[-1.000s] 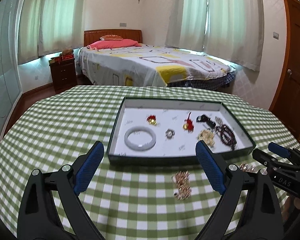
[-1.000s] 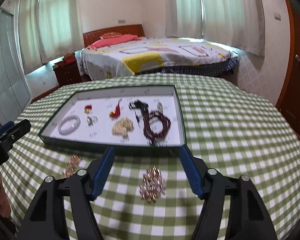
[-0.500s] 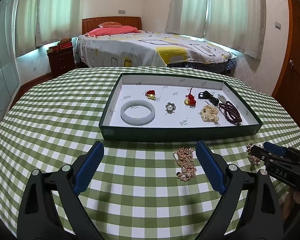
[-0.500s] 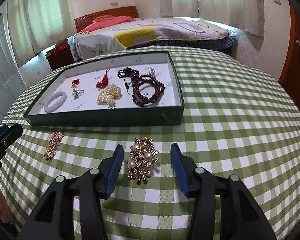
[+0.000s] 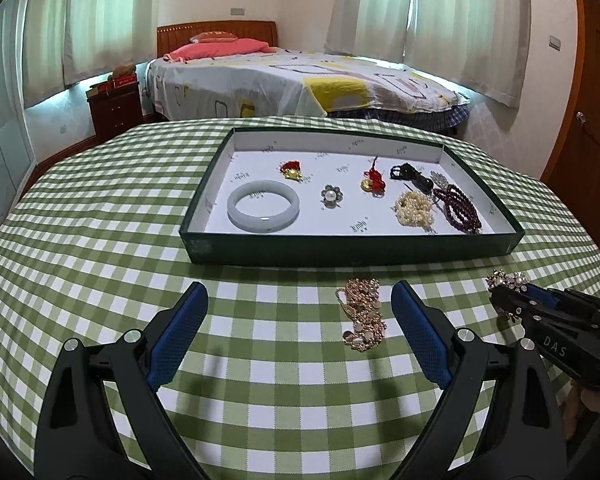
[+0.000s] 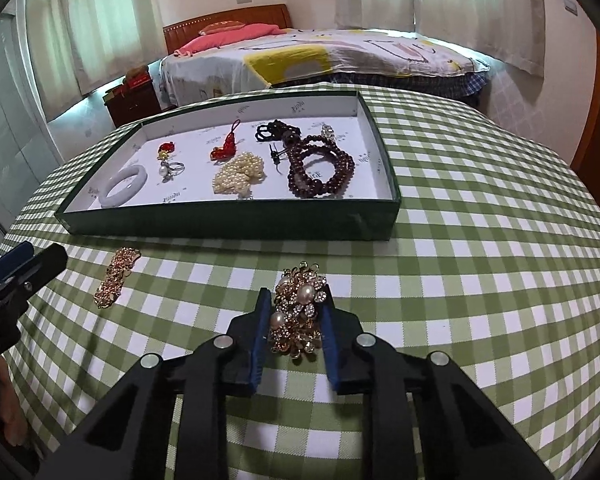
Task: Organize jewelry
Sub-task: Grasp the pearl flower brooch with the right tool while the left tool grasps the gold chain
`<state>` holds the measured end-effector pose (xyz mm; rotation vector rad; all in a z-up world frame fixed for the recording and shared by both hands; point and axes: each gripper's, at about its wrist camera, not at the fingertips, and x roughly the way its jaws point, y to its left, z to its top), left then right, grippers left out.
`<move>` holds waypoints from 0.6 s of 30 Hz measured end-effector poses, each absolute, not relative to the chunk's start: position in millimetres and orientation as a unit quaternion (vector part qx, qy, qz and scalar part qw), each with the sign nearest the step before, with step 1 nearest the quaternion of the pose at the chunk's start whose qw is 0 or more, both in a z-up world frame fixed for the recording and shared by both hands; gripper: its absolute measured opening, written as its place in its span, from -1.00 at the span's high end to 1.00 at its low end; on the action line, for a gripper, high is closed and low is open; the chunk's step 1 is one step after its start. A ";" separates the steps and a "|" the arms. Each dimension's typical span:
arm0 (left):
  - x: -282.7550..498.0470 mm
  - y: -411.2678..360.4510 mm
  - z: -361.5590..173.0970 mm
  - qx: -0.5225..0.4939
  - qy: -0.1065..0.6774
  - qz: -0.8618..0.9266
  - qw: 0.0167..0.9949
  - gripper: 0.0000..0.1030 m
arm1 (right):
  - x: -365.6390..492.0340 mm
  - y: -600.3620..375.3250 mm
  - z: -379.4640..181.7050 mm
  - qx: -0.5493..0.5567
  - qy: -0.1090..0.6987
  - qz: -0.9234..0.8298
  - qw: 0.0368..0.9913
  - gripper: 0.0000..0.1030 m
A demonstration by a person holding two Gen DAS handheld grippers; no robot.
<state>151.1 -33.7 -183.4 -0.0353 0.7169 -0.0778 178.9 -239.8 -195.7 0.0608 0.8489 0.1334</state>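
Observation:
A gold brooch with pearls [image 6: 298, 316] lies on the green checked tablecloth, and my right gripper [image 6: 294, 304] is closing its jaws on it, both blue pads touching its sides. The left wrist view shows the same brooch [image 5: 506, 280] at the right gripper's [image 5: 512, 300] tips. A gold chain bracelet [image 5: 362, 314] lies between the fingers of my open left gripper [image 5: 299, 296], close to the right finger and untouched. It also shows as the gold chain bracelet [image 6: 116, 278] at left in the right wrist view.
A dark green tray [image 5: 352, 246] with a white floor stands behind the grippers. It holds a pale bangle [image 5: 263, 206], a pearl ring [image 5: 331, 196], red charms, a pearl strand [image 5: 414, 210] and dark red beads [image 5: 458, 208]. A bed stands beyond the table.
Both grippers have sunk toward the tablecloth. The right jaws have narrowed from wide apart to touching the brooch. The left jaws stay wide open, now around the gold chain.

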 end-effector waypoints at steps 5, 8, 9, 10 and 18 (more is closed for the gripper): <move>152.6 -42.4 -188.4 -0.010 0.360 -0.049 0.932 -0.76 | 176.5 -244.2 -195.7 0.036 0.409 0.067 0.910 0.53; 154.4 -48.7 -191.5 -0.004 0.365 -0.055 0.929 -0.73 | 176.0 -247.7 -196.1 0.043 0.408 0.070 0.909 0.53; 155.4 -50.5 -192.2 -0.002 0.367 -0.056 0.928 -0.71 | 175.8 -248.6 -196.0 0.046 0.407 0.070 0.909 0.53; 156.4 -52.3 -192.8 0.000 0.370 -0.058 0.927 -0.66 | 175.6 -249.2 -195.7 0.047 0.407 0.071 0.910 0.53; 172.8 -63.4 -207.9 0.003 0.420 -0.065 0.905 -0.30 | 175.0 -252.6 -195.3 0.057 0.404 0.075 0.910 0.53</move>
